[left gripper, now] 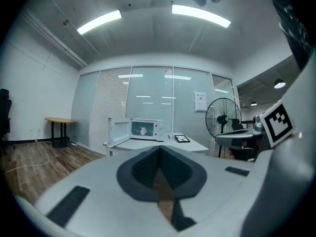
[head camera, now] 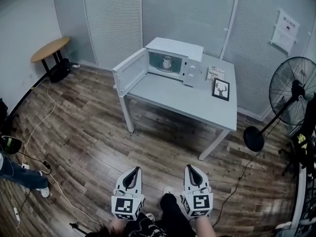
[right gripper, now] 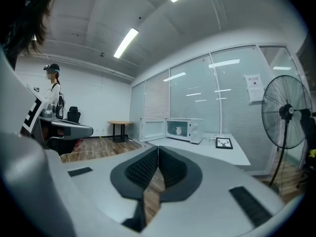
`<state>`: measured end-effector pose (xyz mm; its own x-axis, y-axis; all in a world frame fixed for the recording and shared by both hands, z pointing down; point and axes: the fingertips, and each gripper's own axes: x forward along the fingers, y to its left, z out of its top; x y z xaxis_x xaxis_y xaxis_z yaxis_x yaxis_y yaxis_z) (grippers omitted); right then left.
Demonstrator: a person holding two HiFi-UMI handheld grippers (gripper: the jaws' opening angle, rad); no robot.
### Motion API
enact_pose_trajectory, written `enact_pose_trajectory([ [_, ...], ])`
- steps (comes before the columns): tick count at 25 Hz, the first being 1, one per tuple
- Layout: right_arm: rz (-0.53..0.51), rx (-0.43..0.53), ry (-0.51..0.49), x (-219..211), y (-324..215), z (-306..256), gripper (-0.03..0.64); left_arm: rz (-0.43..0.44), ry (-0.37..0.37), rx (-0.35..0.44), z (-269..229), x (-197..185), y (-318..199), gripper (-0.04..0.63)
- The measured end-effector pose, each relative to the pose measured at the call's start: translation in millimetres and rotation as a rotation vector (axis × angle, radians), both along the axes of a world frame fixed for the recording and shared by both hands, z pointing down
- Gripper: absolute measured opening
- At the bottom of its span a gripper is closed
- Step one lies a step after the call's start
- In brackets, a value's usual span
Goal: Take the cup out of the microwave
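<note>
Left tongs (head camera: pixel 131 174) and right tongs (head camera: pixel 193 172), side by side, each closed tip to tip and holding nothing. Well ahead of both, across the wooden floor (head camera: pixel 98 147), the surface (head camera: pixel 187 100) bears the microwave (head camera: pixel 190 53), door (head camera: pixel 129 75) open; the cup (head camera: pixel 167 61) stands upright inside.

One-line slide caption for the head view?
Head view: left tool and right tool, both shut and empty, point across the floor at a table whose open microwave holds a white cup.
</note>
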<state>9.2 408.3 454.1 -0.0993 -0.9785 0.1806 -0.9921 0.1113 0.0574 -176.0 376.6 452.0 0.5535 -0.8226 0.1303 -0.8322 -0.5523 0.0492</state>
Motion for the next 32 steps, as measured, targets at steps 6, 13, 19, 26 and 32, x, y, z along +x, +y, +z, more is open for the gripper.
enact_pose_trajectory([
  [6, -0.043, -0.013, -0.016, 28, -66, 3, 0.005, -0.012, 0.022, -0.051, 9, 36, -55, 0.006],
  [13, -0.101, -0.029, -0.023, 70, -138, -1, 0.005, -0.049, 0.025, -0.054, 2, 86, -122, 0.007],
  [19, -0.169, -0.079, -0.051, 101, -180, 11, 0.005, -0.052, 0.031, -0.079, 7, 130, -161, 0.006],
  [26, -0.187, -0.100, -0.055, 118, -213, 19, 0.005, -0.062, 0.016, -0.098, 14, 153, -190, 0.007],
  [32, -0.171, -0.110, -0.076, 125, -238, 24, 0.005, -0.053, 0.012, -0.091, 18, 158, -218, 0.006],
])
